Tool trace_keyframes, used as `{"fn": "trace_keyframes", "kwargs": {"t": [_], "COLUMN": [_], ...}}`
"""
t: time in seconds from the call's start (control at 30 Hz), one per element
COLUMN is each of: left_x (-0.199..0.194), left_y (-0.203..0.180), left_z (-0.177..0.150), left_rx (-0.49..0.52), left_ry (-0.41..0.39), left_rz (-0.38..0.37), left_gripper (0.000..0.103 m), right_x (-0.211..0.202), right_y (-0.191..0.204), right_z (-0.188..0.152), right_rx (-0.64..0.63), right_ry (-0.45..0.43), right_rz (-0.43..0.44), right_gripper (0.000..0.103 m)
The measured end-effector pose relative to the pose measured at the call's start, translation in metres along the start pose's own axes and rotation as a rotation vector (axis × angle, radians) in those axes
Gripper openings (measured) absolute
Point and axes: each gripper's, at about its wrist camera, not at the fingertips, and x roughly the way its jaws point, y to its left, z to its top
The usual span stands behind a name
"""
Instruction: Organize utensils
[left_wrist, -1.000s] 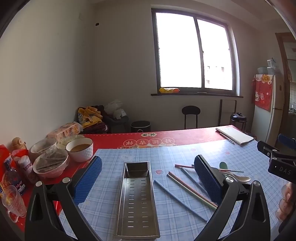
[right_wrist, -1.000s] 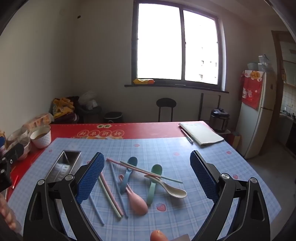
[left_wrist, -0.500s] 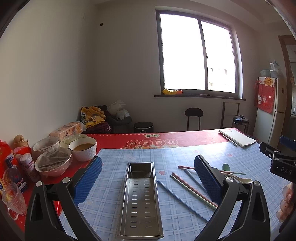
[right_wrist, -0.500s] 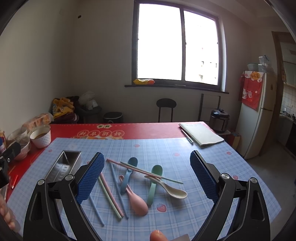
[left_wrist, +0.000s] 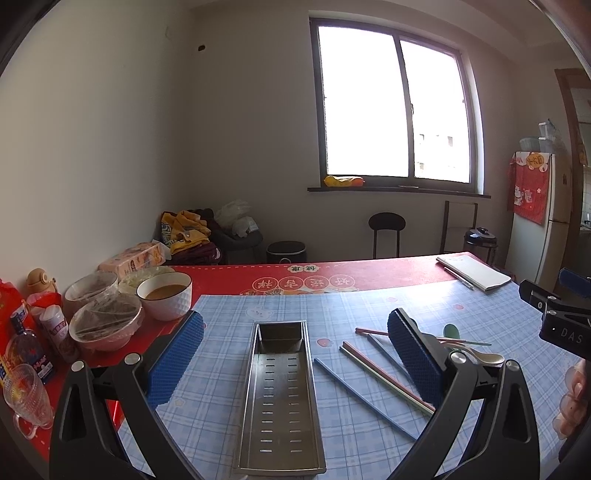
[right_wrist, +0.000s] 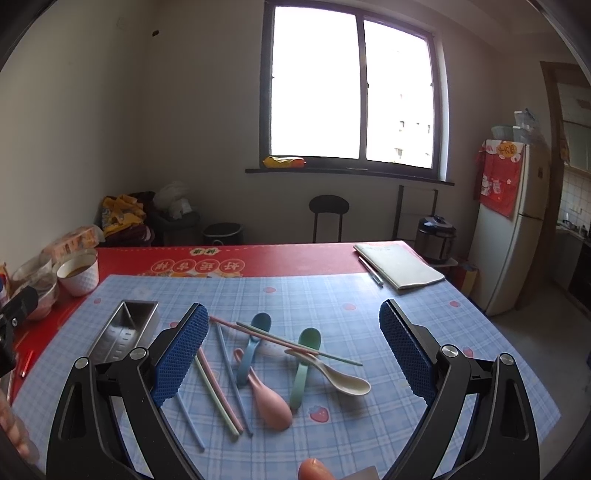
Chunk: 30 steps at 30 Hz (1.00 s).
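Note:
A steel perforated tray (left_wrist: 280, 391) lies lengthwise on the blue checked mat, right in front of my open, empty left gripper (left_wrist: 295, 358). It also shows at the left of the right wrist view (right_wrist: 122, 332). Loose chopsticks (left_wrist: 365, 395) lie to its right. My right gripper (right_wrist: 293, 354) is open and empty above a pile: a pink spoon (right_wrist: 271, 404), a blue spoon (right_wrist: 251, 347), a green spoon (right_wrist: 303, 365), a cream spoon (right_wrist: 340, 376) and several chopsticks (right_wrist: 221, 391).
Bowls (left_wrist: 164, 297), covered dishes, a bottle and a glass mug (left_wrist: 26, 395) crowd the red cloth at the left. A notebook with a pen (right_wrist: 400, 266) lies at the far right corner. The other gripper (left_wrist: 561, 317) shows at the right edge.
The left wrist view has shifted slightly, so the tray sits a little more centred between its fingers. The right gripper and the utensils have not moved.

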Motion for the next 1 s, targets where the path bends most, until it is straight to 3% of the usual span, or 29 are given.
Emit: {"fn": "trace_keyframes", "kwargs": {"t": [1.0], "left_x": [0.0013], "left_y": [-0.0018], "left_z": [-0.0038], "left_rx": [0.001], "left_ry": [0.009], "left_rz": [0.000], "left_gripper": [0.098], "right_x": [0.0020], "right_y": [-0.0004], "right_z": [-0.0017], "right_rx": [0.003], "right_ry": [0.006], "right_rz": [-0.004], "right_gripper": [0.091]}}
